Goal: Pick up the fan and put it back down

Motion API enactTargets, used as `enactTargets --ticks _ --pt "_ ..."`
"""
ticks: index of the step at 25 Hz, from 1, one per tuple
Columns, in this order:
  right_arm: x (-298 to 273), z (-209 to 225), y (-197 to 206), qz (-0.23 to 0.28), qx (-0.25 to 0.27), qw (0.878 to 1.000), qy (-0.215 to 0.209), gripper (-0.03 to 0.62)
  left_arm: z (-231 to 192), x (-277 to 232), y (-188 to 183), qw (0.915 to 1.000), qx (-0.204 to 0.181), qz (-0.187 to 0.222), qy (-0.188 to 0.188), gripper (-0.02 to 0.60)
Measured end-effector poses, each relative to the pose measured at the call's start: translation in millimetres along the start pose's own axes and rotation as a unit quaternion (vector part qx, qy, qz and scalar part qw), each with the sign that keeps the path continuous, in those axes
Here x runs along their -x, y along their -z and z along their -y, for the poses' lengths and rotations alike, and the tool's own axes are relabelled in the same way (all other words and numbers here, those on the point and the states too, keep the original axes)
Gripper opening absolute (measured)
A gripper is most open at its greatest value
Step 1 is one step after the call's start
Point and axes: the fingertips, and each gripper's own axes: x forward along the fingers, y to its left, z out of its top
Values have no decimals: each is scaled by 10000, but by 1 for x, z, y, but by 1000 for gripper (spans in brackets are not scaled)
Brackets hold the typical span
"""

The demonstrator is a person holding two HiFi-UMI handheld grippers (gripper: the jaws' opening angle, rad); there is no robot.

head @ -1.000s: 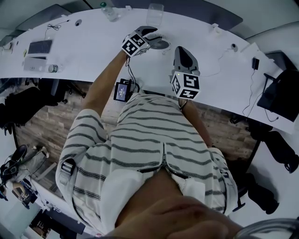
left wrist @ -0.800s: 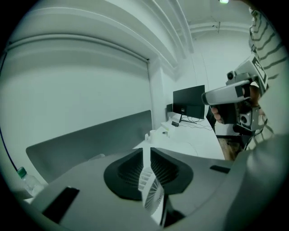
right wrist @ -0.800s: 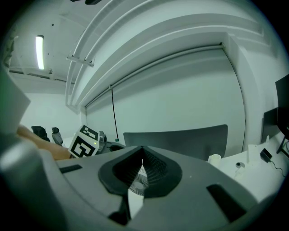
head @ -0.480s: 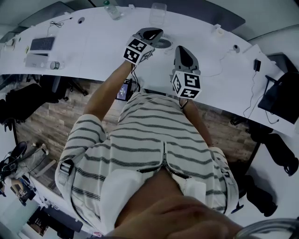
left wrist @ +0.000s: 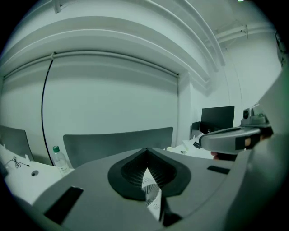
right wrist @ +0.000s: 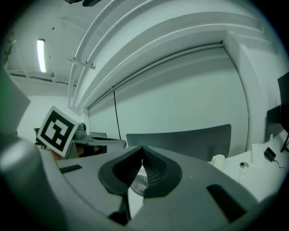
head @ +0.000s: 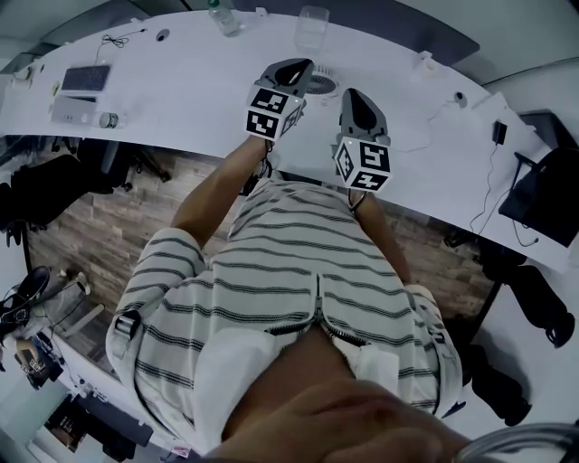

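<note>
Fan [head: 320, 83] pinched between left gripper [left wrist: 145, 150] fingers; right gripper [right wrist: 142, 148] fingers together, empty; clear cup [head: 310, 25] stands beyond.

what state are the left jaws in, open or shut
shut: left gripper jaws meet in its own view, only a sliver of the white fan showing between

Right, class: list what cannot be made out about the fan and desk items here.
Fan: both gripper views, jaws hide all but a grille sliver; head view, left gripper covers its edge.
Whether it's off the desk: no view shows its underside.
Far-left devices: head view, too small.
</note>
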Motion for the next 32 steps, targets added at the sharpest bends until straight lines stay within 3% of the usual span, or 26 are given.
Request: enactTargets --ticks 10,15,32 --pt "-5 -3 -1 -3 71 10000 -65 12 12 24 -4 9989 42 168 -431 9" --pt "-6 -3 -3 -7 107 9999 -77 12 18 36 -16 9970 -207 258 -694 9" --pt "-6 -3 -4 11 134 9998 -135 11 31 53 -14 9931 195 495 -1048 9"
